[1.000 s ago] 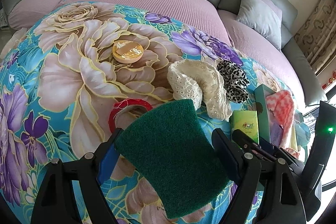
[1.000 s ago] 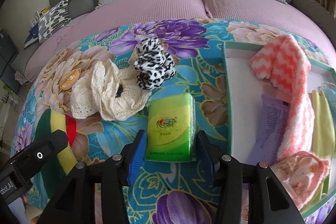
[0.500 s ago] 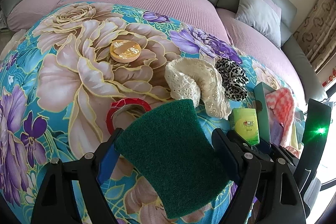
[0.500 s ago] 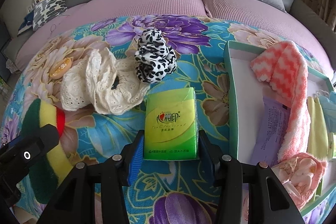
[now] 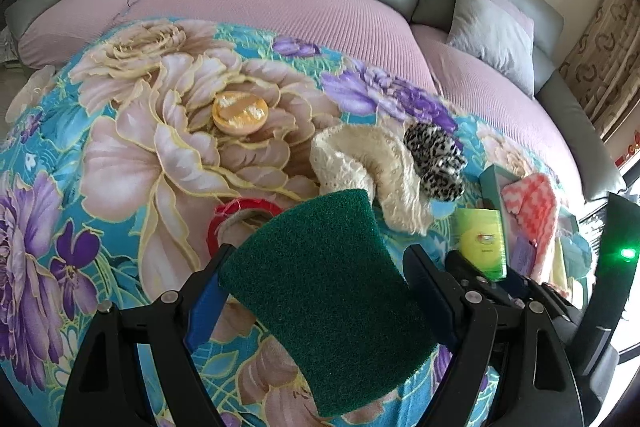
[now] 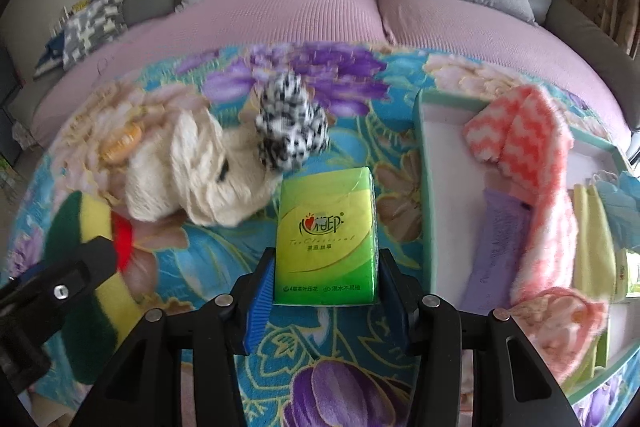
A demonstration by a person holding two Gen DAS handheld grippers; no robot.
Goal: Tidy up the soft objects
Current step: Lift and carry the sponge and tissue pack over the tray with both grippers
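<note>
A dark green scouring sponge point(image 5: 320, 287) with a yellow layer hangs above the flowered cloth, and my left gripper point(image 5: 320, 259) is shut on its sides. The right wrist view shows the same sponge point(image 6: 96, 227) at the left edge. My right gripper point(image 6: 326, 259) is shut on a green tissue pack point(image 6: 326, 219), its blue pads pressing both long sides. The pack point(image 5: 482, 239) also shows at the right of the left wrist view. A cream lace scrunchie point(image 6: 192, 167) and a leopard-print scrunchie point(image 6: 290, 131) lie just beyond the pack.
A teal-rimmed tray point(image 6: 424, 187) at the right holds a pink zigzag towel point(image 6: 520, 131), a purple packet and yellow cloths. A red tape ring point(image 5: 240, 211) and a round orange tin point(image 5: 240, 111) lie on the cloth. Behind is a pink-covered sofa with grey cushions.
The tissue pack now sits deeper between the right jaws and looks nearer. The right view has shifted and its background is blurred. The left gripper and sponge have hardly moved.
</note>
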